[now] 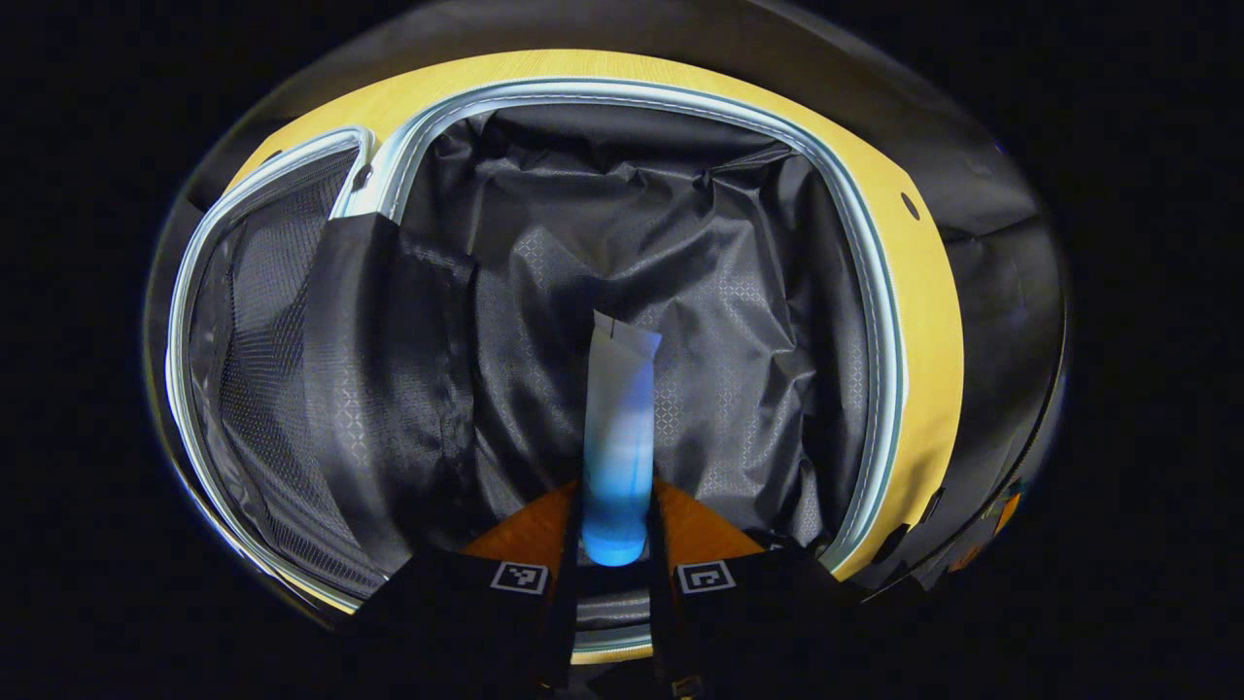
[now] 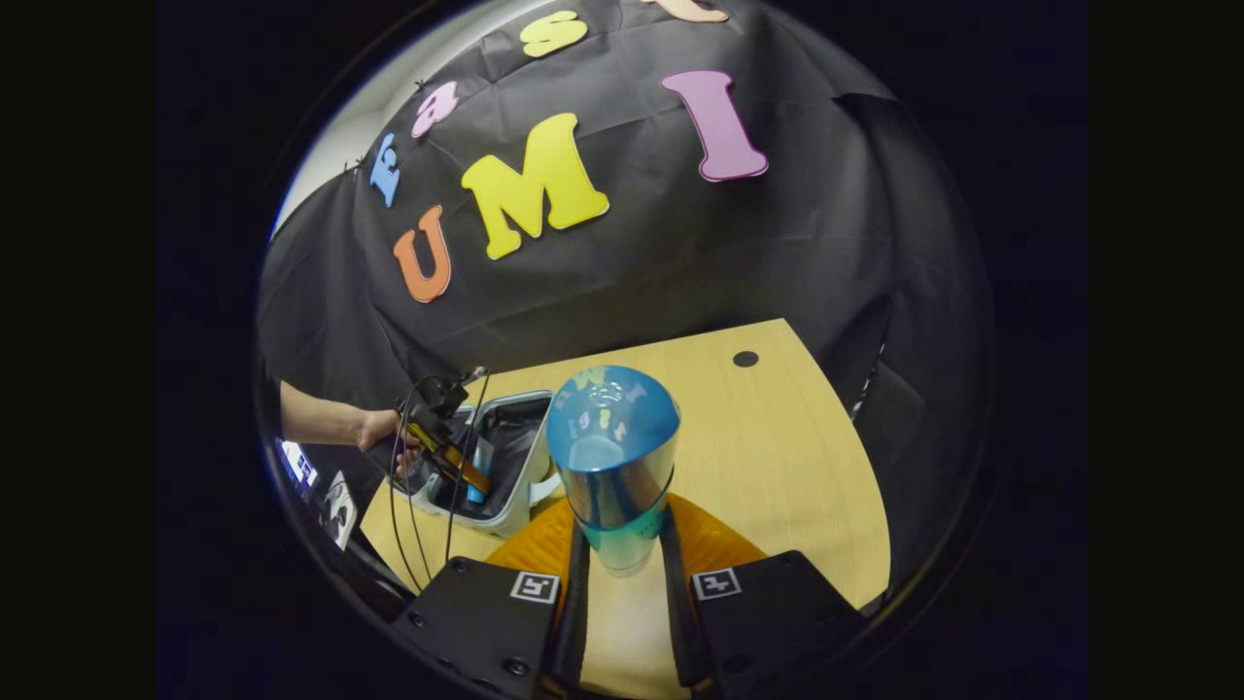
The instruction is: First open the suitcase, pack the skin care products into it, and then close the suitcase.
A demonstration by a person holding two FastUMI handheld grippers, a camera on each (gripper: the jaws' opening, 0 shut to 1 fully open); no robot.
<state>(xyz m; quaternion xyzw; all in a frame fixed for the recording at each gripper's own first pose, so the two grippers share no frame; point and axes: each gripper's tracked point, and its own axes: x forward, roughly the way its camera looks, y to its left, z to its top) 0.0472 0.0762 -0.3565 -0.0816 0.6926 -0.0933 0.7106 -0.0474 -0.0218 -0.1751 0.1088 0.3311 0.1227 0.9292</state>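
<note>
Black-lined suitcase (image 1: 875, 292) lying open on table (image 2: 777, 437); left gripper (image 1: 615, 544) pinching soft, light tube (image 1: 620, 428) near cap, poised over lining; right gripper (image 2: 622, 554) clamped low on slick, probably rigid bottle (image 2: 612, 437), best held mid-body.

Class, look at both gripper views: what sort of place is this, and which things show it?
Probably a staged recording booth, not a home: a black cloth wall hangs behind a bare wooden table, where an open suitcase is being packed with hand-held grippers.
</note>
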